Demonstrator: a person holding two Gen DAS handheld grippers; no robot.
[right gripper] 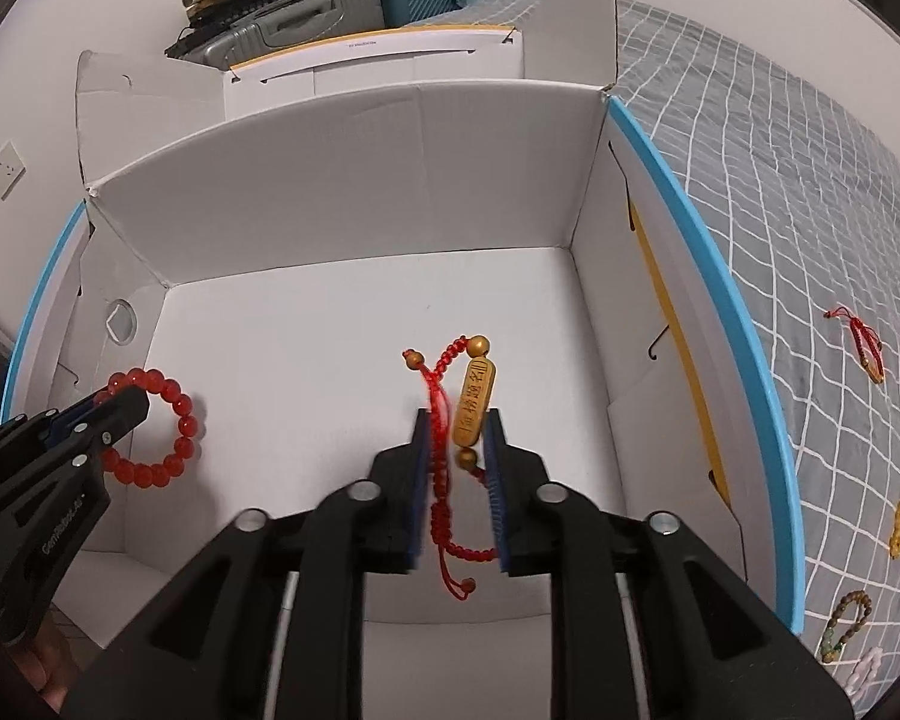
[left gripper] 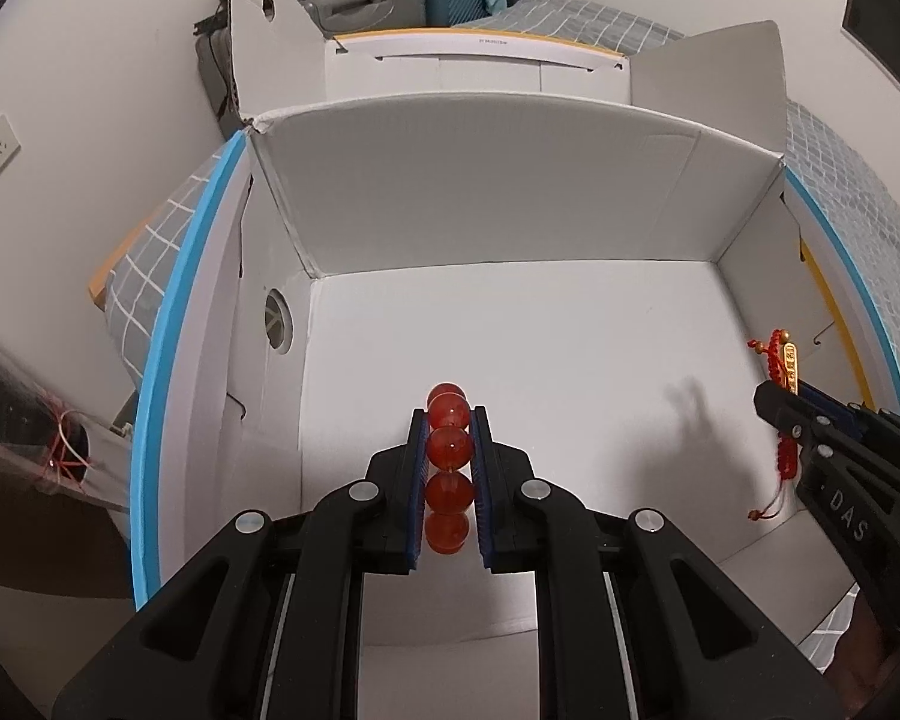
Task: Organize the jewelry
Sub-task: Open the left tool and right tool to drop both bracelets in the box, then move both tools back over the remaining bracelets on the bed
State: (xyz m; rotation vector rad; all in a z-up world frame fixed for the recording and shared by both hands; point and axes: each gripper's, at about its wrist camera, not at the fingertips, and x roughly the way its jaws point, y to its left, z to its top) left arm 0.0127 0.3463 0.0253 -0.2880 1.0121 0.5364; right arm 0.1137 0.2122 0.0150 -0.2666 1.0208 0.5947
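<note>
Hovering over the white box [left gripper: 510, 210], the left gripper [left gripper: 449, 420] pinches one red bead bracelet [left gripper: 448, 450]; the right gripper [right gripper: 456, 420], jaws narrowly parted, grips one red cord bracelet [right gripper: 444, 480] with a gold charm [right gripper: 475, 399].

Not much to read from my end. The right tongs [left gripper: 777, 405], seen from the left wrist cam, have "DAS" in pale letters on the black body. From the right wrist cam, the left tongs [right gripper: 127, 407] carry a small white brand line starting "Gen", rest too blurry for me. The gold oblong charm on the red braided cord bracelet [right gripper: 474, 402] has embossed Chinese characters I can't make out. The white carton with the yellow edge [right gripper: 366, 57] has tiny, unreadable print.
</note>
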